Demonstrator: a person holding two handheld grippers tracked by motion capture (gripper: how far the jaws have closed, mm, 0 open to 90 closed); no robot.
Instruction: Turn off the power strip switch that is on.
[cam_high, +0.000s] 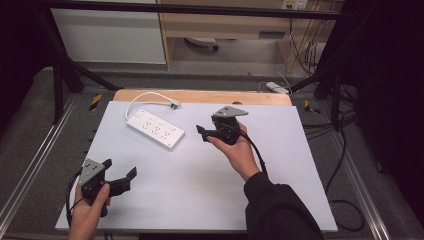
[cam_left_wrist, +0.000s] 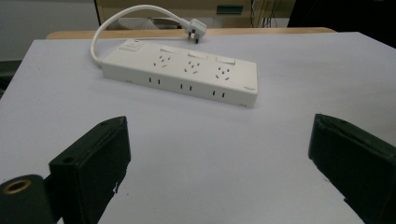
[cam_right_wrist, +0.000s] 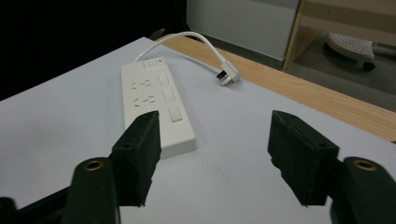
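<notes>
White power strip (cam_high: 155, 129) lies flat on the white table (cam_high: 200, 190), toward the far left part of the sheet, long axis running from 10 o'clock to 4 o'clock in the high view. Its white cable (cam_high: 145, 96) loops off the far end and curls round to the plug (cam_high: 174, 104), which rests at the sheet's far edge, just beside the bare wooden strip (cam_high: 250, 96).

Right gripper (cam_high: 201, 131) held above mid-table, at 3 o'clock of the power strip's near end, near it but not touching; jaws point toward the strip. In the right gripper view the jaws stand spread with nothing between them; the left one overlaps the strip's near corner in the picture, contact not evident.

Left gripper (cam_high: 120, 170) low at 7 o'clock of the table, near the front left corner, well apart from the strip. Jaws spread wide, nothing between them; the left gripper view shows the power strip lying ahead across the sheet.
</notes>
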